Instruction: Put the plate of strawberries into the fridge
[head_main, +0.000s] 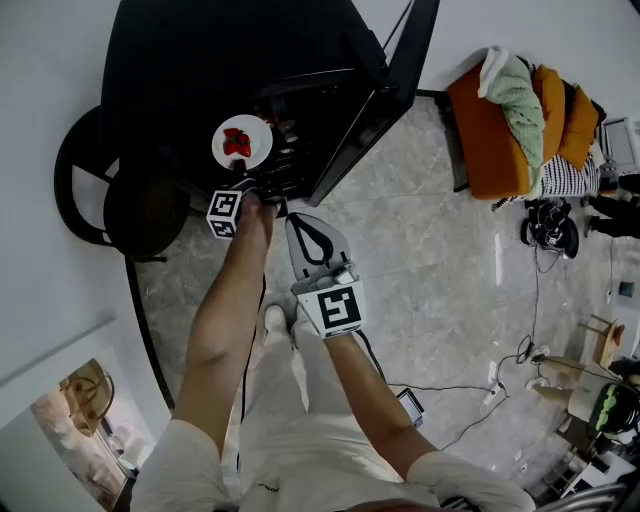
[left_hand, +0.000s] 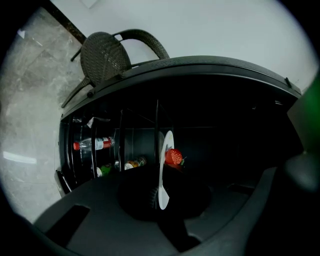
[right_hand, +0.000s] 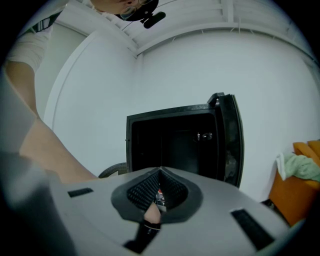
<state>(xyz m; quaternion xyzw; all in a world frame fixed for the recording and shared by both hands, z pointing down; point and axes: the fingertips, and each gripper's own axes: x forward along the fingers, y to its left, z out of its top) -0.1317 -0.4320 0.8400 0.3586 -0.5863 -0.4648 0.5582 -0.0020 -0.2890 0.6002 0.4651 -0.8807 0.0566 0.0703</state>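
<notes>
A white plate (head_main: 255, 150) with red strawberries (head_main: 237, 143) hangs at the mouth of the open black fridge (head_main: 200, 60). My left gripper (head_main: 248, 190) is shut on the plate's near rim. In the left gripper view the plate (left_hand: 163, 170) shows edge-on between the jaws, one strawberry (left_hand: 173, 156) on its right side, with the dark fridge shelves (left_hand: 125, 150) behind. My right gripper (head_main: 293, 222) hangs lower, in front of the fridge, shut and empty. In the right gripper view its jaws meet at the right gripper (right_hand: 159, 192), facing the fridge (right_hand: 172, 142).
The fridge door (head_main: 385, 90) stands open to the right. A bottle (left_hand: 92, 145) and jars lie on the fridge shelves. A dark wicker chair (head_main: 130, 205) stands left of the fridge. An orange sofa (head_main: 500, 130) and floor cables (head_main: 500, 370) lie to the right.
</notes>
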